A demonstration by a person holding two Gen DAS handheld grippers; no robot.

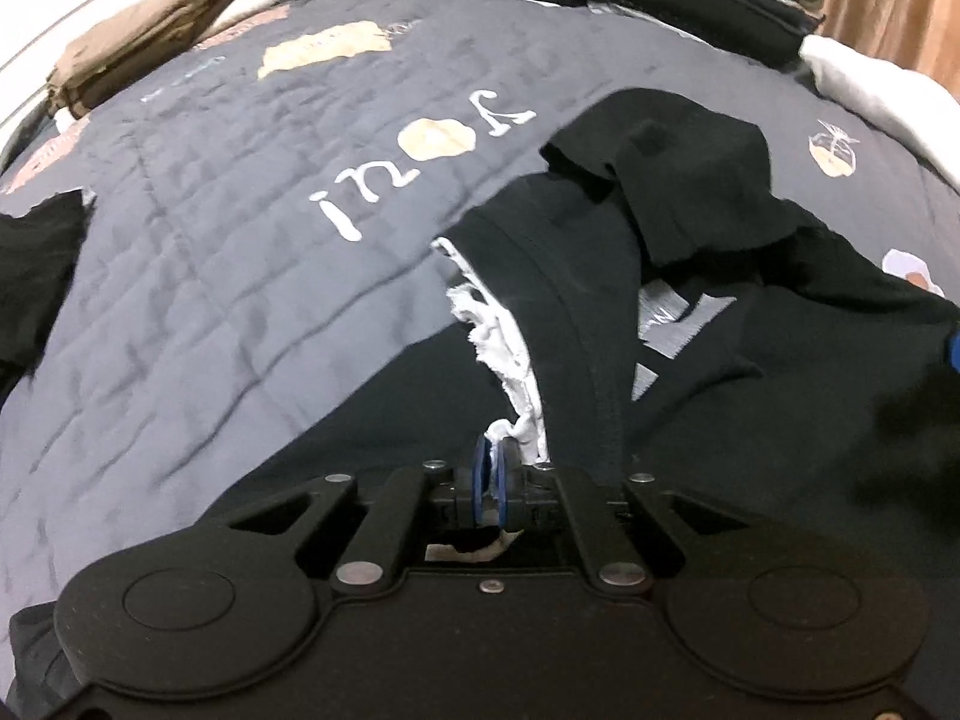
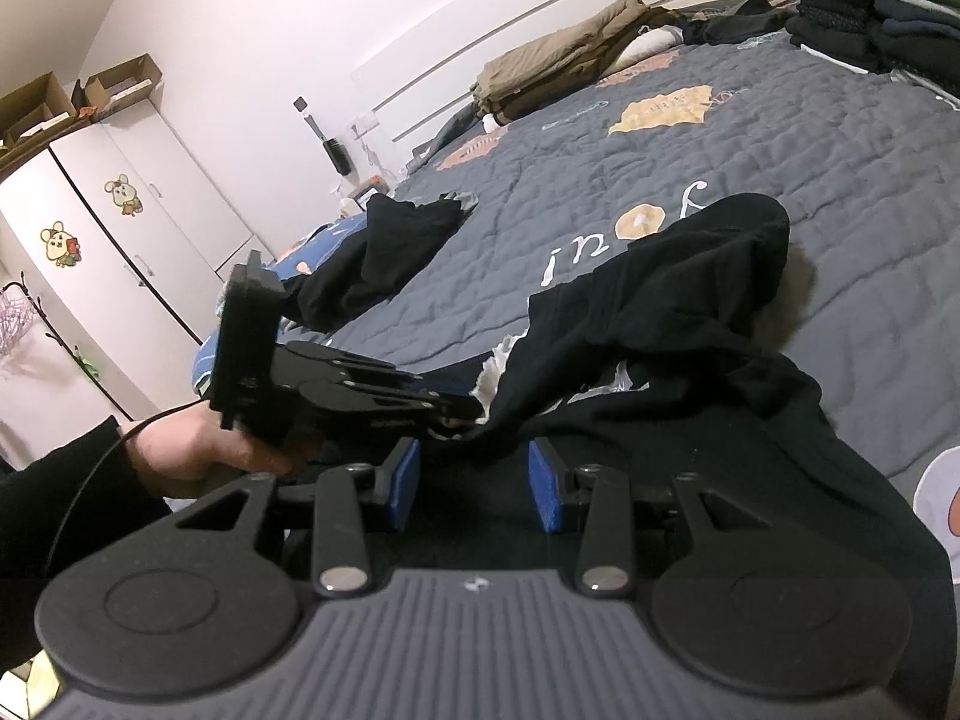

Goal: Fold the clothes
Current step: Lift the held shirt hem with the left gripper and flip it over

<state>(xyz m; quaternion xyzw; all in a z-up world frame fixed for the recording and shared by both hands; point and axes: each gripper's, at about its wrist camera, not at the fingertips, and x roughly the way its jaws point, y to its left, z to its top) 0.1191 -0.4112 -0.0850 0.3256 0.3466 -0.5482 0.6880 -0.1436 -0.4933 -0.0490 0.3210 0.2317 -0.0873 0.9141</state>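
The left tool (image 1: 497,477) is squeezed tight on a white frayed edge (image 1: 510,348) of the black shirt (image 1: 720,360). In the right wrist view it comes in from 9 o'clock with a hand (image 2: 198,456) behind it. The right tool (image 2: 474,480) is partly open, with nothing between its blue pads (image 2: 405,477); black cloth lies under them. The shirt is bunched on the bed (image 1: 210,300) at the near edge, with a sleeve (image 2: 738,252) flopped toward 1 o'clock. I think the step is lifting the shirt to spread it flat. Pull slowly so the thin edge does not slip. Grab the other side with the right tool. Far off at 1 o'clock is a pile of folded clothes (image 2: 870,12).
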